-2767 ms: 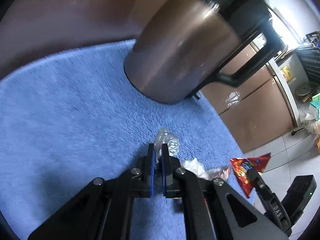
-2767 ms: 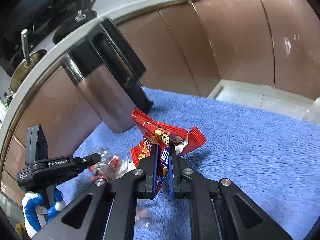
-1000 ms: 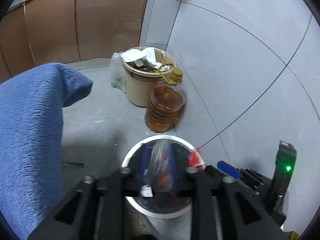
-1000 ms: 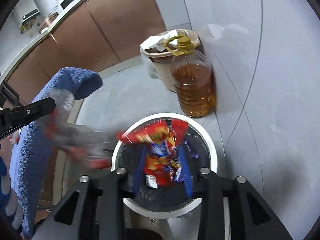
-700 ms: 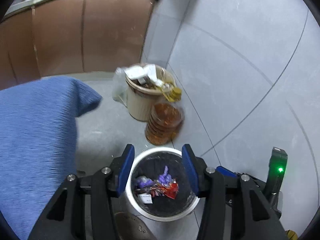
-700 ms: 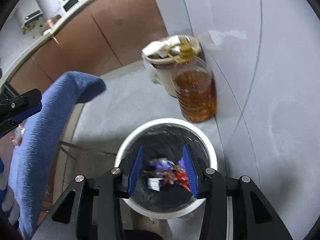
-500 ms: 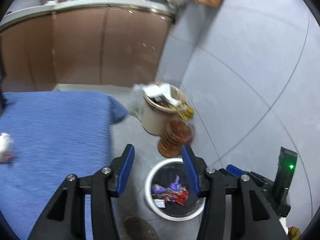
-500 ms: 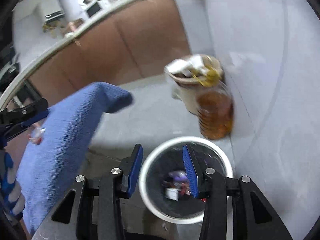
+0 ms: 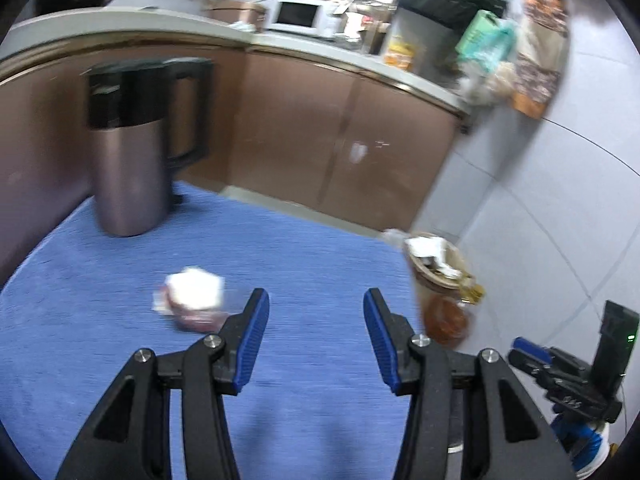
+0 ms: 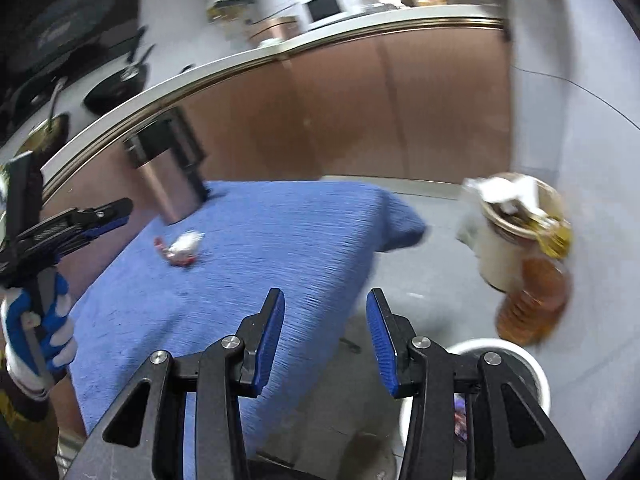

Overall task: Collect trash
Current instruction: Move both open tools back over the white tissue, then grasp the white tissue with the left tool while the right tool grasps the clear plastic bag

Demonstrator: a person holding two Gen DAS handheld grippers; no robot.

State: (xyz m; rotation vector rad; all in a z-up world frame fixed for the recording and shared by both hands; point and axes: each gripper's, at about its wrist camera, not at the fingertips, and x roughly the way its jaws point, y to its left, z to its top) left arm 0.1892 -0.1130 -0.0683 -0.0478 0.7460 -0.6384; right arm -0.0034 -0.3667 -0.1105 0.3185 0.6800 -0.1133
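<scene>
A crumpled white and red wrapper (image 9: 194,298) lies on the blue cloth (image 9: 320,248) in front of the steel kettle (image 9: 128,148). My left gripper (image 9: 314,300) hangs open above the cloth, just right of the wrapper, with nothing between its blue pads. The right wrist view shows the same wrapper (image 10: 182,250) far off to the left. My right gripper (image 10: 324,300) is over the cloth's edge, its jaws opening and empty. The white trash bin (image 10: 532,364) stands on the floor below it to the right, with wrappers (image 10: 460,412) inside.
A beige bin (image 10: 516,220) full of paper and a bottle of amber oil (image 10: 532,300) stand on the floor by the wall. Brown cabinets run behind the table. A gloved hand (image 10: 36,332) holds the left gripper (image 10: 120,212) at the left.
Both grippers let their wrappers fall into the white bin and opened. Both then swung up and away from the bin, back toward the blue cloth.
</scene>
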